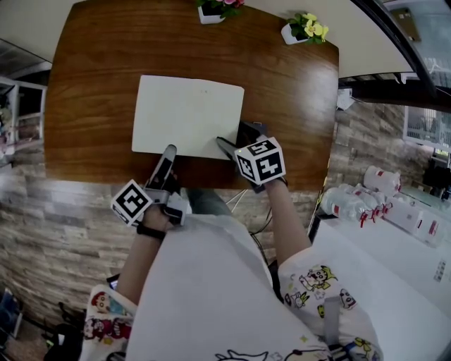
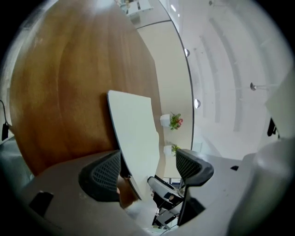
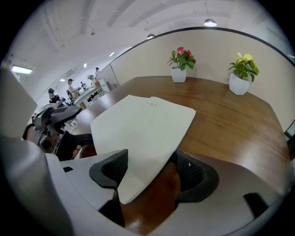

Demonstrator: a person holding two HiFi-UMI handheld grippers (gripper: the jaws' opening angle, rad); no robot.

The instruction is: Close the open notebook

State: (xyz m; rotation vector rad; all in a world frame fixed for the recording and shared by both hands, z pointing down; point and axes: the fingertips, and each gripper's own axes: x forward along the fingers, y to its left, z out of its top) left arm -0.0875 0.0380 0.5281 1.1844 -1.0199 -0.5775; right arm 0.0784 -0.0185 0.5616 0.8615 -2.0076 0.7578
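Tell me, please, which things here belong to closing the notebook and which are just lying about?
For the job:
notebook, flat on the wooden table
left gripper, jaws apart at its edge
right gripper, jaws apart round its corner

Lying about:
pink-flowered pot plant
yellow-flowered pot plant
bottles off to the right

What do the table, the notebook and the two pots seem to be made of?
Table: wood or wood veneer, semi-gloss; brown grain streaks and soft reflections show.
Notebook: paper or thin card, matte off-white; it looks flat and thin, with no shine.
Pots: smooth plain white, perhaps glazed ceramic or plastic; the look does not settle which.
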